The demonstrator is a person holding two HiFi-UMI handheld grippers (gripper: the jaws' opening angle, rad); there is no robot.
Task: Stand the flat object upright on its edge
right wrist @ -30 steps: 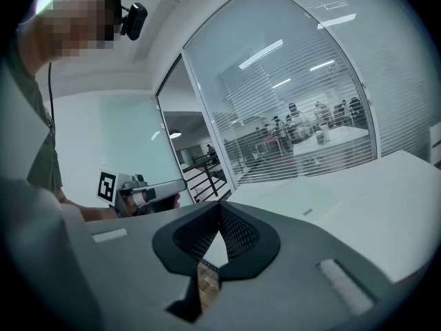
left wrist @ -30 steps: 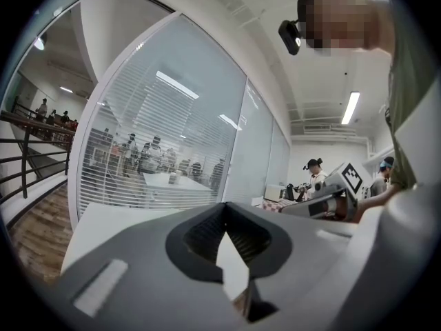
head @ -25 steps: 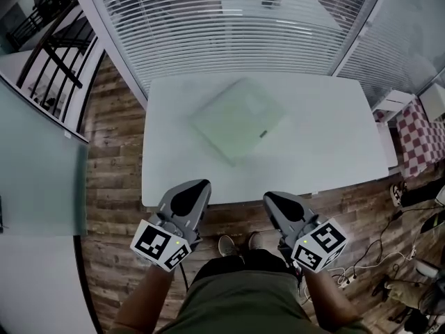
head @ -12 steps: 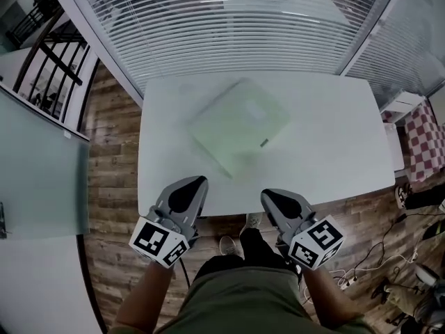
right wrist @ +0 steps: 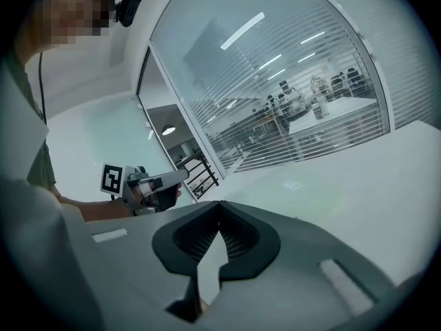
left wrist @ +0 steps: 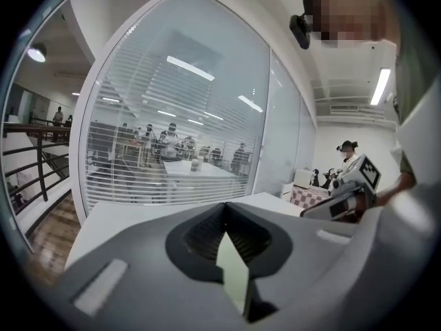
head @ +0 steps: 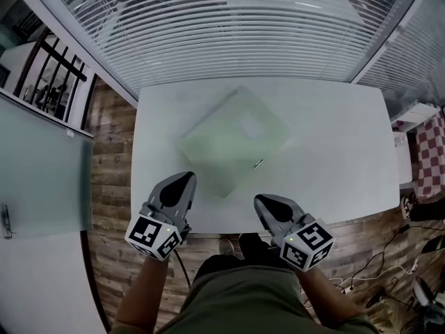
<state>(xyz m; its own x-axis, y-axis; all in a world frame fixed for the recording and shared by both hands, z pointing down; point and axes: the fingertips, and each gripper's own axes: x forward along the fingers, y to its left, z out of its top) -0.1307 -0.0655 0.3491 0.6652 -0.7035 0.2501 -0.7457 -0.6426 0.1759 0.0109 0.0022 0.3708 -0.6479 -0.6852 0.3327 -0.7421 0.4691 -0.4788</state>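
Note:
A flat, pale green square board (head: 233, 139) lies on the white table (head: 334, 152), turned like a diamond, left of the table's middle. My left gripper (head: 179, 182) hovers over the table's near edge, just short of the board's near-left side, jaws shut and empty. The right gripper (head: 265, 202) is at the near edge too, below the board's near-right side, also shut with nothing held. In the left gripper view my left gripper (left wrist: 224, 209) has its jaws together. My right gripper (right wrist: 219, 207) looks the same in the right gripper view, with the board (right wrist: 303, 193) faint beyond it.
A glass wall with white blinds (head: 236, 33) runs right behind the table's far edge. Wood floor (head: 111, 179) lies to the left. A checkered item (head: 430, 148) and cables (head: 375, 270) are on the floor at the right. My legs are below the near edge.
Both grippers have moved forward from in front of the table to over its near edge, closer to the board. Their jaws stayed shut. The board has not moved on the table.

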